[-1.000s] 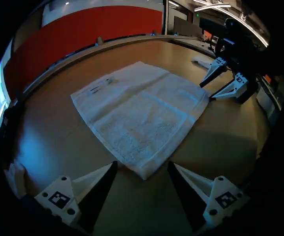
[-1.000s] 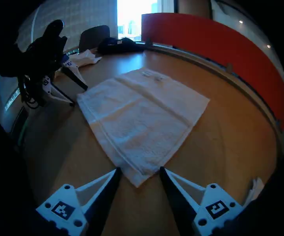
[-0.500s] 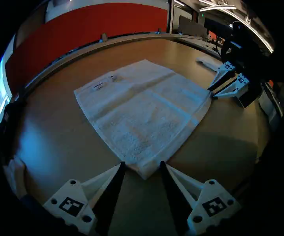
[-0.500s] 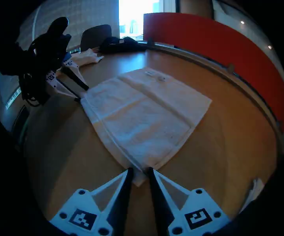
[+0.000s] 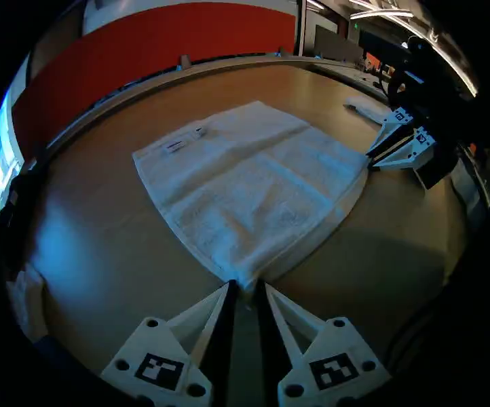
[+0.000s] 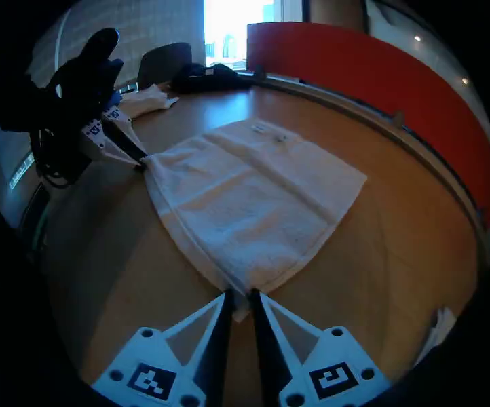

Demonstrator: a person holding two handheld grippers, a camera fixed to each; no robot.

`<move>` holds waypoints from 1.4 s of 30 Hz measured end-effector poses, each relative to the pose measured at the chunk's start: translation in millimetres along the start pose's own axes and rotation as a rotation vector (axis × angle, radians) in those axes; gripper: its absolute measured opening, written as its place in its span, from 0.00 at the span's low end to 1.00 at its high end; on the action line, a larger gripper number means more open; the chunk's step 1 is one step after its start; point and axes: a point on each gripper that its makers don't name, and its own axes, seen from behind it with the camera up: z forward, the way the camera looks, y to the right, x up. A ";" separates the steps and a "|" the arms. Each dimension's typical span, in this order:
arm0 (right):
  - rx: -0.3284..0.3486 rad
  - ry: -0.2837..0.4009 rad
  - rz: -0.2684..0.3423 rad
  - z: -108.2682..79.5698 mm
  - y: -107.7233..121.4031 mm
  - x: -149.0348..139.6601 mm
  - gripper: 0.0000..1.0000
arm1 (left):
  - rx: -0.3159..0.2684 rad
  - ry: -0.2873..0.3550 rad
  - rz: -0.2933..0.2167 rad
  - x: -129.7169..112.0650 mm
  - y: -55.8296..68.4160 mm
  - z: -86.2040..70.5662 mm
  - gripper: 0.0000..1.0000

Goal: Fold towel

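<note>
A white towel (image 5: 258, 183) lies spread flat on the brown table (image 5: 109, 230), with a small label near its far edge. In the left gripper view, my left gripper (image 5: 245, 285) is shut on the towel's nearest corner. The right gripper (image 5: 370, 156) pinches another corner at the right. In the right gripper view, the towel (image 6: 252, 197) spreads away from my right gripper (image 6: 239, 297), which is shut on its near corner. The left gripper (image 6: 140, 163), held by a dark-sleeved hand, grips the left corner. The edge between the two held corners is slightly raised.
A red partition (image 5: 143, 47) runs along the table's far edge. A crumpled white cloth (image 6: 146, 100), a dark bag (image 6: 208, 78) and a chair (image 6: 163, 64) sit at the table's far end. Another white cloth (image 5: 24, 305) lies near the table edge.
Both grippers went from open around their towel corners to shut on them. The towel edge between them has lifted and bunched slightly.
</note>
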 end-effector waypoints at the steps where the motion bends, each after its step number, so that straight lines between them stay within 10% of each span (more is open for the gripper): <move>1: 0.000 0.001 0.001 -0.9 0.0 0.5 0.20 | -0.001 0.000 -0.006 0.7 0.4 -0.5 0.21; 42: 0.000 0.094 -0.002 -88.4 0.6 74.6 0.19 | 0.015 0.040 -0.198 53.6 22.1 -88.2 0.20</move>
